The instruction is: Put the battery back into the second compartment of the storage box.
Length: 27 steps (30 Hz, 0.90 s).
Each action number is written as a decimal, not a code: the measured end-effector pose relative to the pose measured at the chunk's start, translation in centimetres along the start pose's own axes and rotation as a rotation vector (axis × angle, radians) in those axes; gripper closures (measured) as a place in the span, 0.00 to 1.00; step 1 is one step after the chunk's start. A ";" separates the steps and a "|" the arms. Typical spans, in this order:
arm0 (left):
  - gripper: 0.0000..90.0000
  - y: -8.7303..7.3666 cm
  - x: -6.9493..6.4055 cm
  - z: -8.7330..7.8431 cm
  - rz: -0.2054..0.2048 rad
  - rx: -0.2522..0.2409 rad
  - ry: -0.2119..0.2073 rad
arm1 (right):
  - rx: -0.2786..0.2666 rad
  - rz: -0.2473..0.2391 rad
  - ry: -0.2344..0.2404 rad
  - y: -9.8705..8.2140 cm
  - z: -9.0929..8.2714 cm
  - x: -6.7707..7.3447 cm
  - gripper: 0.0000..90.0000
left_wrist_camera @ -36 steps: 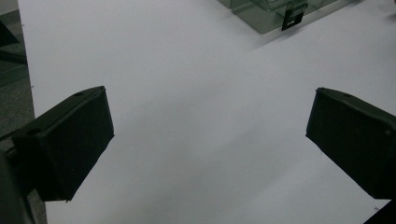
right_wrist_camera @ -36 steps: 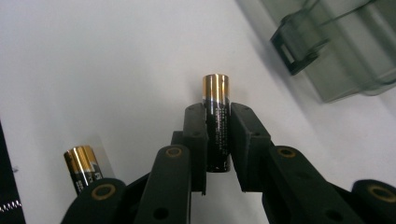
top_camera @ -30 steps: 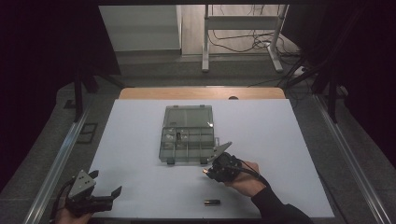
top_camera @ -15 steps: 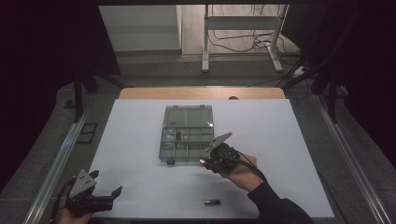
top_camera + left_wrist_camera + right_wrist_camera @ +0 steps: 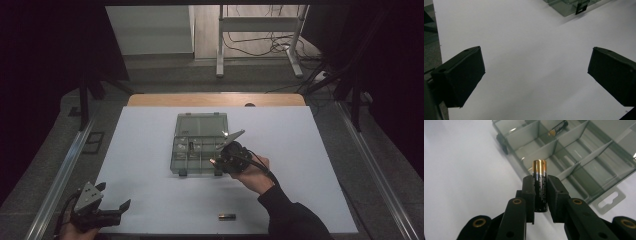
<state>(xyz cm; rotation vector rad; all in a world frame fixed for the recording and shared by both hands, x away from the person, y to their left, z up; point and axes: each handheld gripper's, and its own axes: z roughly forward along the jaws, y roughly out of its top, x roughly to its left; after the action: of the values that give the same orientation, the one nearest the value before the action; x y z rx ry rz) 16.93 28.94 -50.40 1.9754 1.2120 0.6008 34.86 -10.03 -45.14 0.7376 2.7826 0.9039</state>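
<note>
Two grippers work over one white table (image 5: 150, 165), which spreads below and beyond both sets of jaws. Ahead of the right gripper's (image 5: 540, 187) jaws lies a clear compartment box (image 5: 584, 152), lid open, its grey dividers running away from the jaw tips; in the high view the right gripper (image 5: 222, 155) hovers at the near right edge of this box (image 5: 200, 145). The left gripper (image 5: 534, 62) stands well apart from the box, near the table's front left corner in the high view (image 5: 112, 212); its jaws are spread wide with nothing but bare table between them, and a corner of the box (image 5: 571, 6) shows far beyond the jaw tips. Between the right gripper's jaws a black and copper battery (image 5: 540, 187) is clamped, standing along the jaws with its copper end poking past the tips toward the box. A second battery (image 5: 558, 128) lies in a far compartment, well beyond the jaw tips. A third battery (image 5: 227, 217) rests on the table behind the right gripper, near the front edge.
</note>
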 end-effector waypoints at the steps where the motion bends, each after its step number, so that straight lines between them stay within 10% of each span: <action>1: 0.01 0.0 0.0 0.0 0.000 0.000 0.000 | -0.002 0.001 -0.001 0.2 0.1 -0.1 0.86; 27: 0.02 0.0 0.0 0.0 0.008 0.002 -0.008 | -0.022 0.063 -0.034 5.5 2.9 -2.0 0.86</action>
<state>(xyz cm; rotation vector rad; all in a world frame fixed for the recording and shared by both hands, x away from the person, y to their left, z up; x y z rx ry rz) 16.94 28.99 -50.39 1.9838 1.2005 0.5951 39.62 -5.67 -44.34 0.8339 2.7300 0.9226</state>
